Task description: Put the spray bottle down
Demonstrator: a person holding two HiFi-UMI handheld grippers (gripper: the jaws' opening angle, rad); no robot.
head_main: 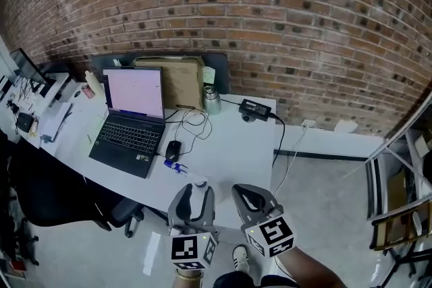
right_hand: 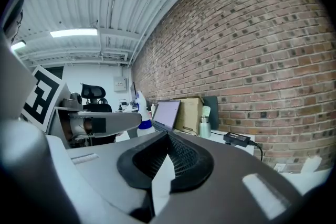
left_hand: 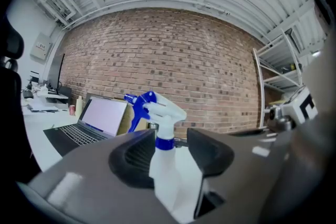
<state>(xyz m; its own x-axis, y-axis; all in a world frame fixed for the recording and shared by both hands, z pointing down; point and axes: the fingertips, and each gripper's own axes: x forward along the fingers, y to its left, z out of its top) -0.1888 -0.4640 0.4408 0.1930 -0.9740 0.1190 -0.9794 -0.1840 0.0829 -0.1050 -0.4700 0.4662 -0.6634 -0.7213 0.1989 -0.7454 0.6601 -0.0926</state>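
Observation:
A white spray bottle (left_hand: 167,168) with a blue trigger head stands upright on the white table (head_main: 236,152), near its front edge. My left gripper (head_main: 192,193) is open with the bottle (head_main: 200,183) between its jaws. In the left gripper view a gap shows between the bottle's neck and the right pad (left_hand: 210,152). My right gripper (head_main: 253,202) hovers just to the right of the left one, shut with nothing between its pads (right_hand: 173,157). The right gripper view shows the bottle (right_hand: 140,105) far off at its left.
An open laptop (head_main: 131,121), a black mouse (head_main: 173,150) with cables, a cardboard box (head_main: 179,81), a metal flask (head_main: 212,100) and a power adapter (head_main: 255,108) sit farther back on the table. A black office chair (head_main: 47,195) is at the left. Metal shelving (head_main: 398,212) stands at the right.

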